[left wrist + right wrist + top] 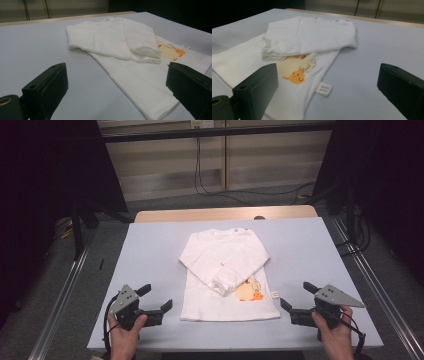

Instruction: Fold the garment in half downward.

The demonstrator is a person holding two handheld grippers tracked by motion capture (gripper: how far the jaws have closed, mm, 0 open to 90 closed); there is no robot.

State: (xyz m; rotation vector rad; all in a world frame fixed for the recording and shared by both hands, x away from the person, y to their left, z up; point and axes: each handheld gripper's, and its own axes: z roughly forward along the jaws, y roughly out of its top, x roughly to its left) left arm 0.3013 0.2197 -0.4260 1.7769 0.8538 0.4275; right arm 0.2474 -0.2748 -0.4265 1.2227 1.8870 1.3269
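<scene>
Left tool (153,298) and right tool (297,299) both spread, empty, flanking the shirt's (220,265) hem; shirt lies flat mid-worktop (150,250), both sleeves folded across its front

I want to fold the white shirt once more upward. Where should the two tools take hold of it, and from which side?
Probably the two bottom hem corners of the white shirt: left tool from the shirt's left side, right tool from its right. Both are open beside those corners; the hem lies flat and free, while the sleeves are already folded across the chest.
</scene>
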